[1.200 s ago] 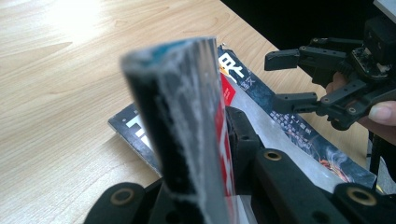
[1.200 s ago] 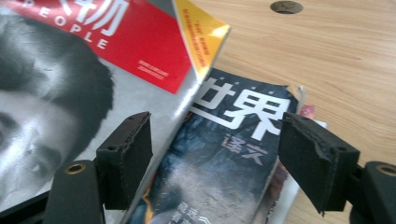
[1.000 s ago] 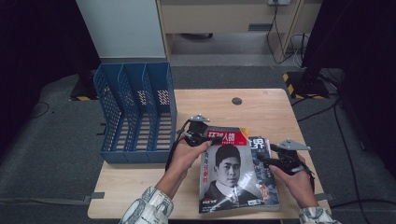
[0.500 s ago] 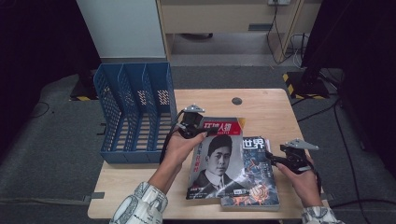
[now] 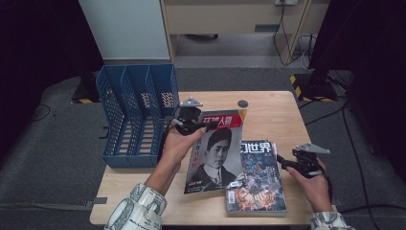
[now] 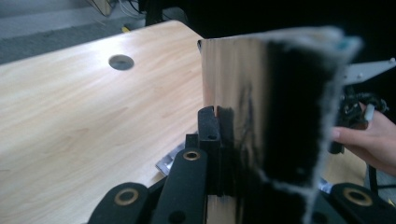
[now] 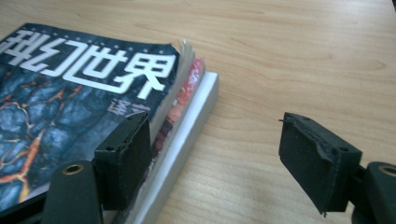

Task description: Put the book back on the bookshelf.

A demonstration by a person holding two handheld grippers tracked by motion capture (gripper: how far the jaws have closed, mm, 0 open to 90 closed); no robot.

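A magazine with a portrait cover and red title band (image 5: 218,153) hangs tilted above the table, its lower edge near the stack. My left gripper (image 5: 191,122) is shut on its upper left edge; in the left gripper view the jaws (image 6: 219,121) pinch the magazine's edge (image 6: 261,116). A dark blue magazine (image 5: 256,177) tops a stack of several books at the front right. My right gripper (image 5: 282,163) stands open at that stack's right edge. In the right gripper view one jaw of the right gripper (image 7: 215,135) rests against the blue magazine (image 7: 70,93) and the other is over bare wood.
A blue slotted file holder (image 5: 136,115) stands on the table's left side, just left of my left gripper. A round cable hole (image 5: 242,103) lies in the wooden tabletop (image 5: 273,115) at the back. The person's right hand (image 6: 369,140) appears beyond the held magazine.
My left gripper has lifted the portrait magazine off the stack, up and to the left, uncovering the blue magazine. The right hand has shifted a little to the stack's right side.
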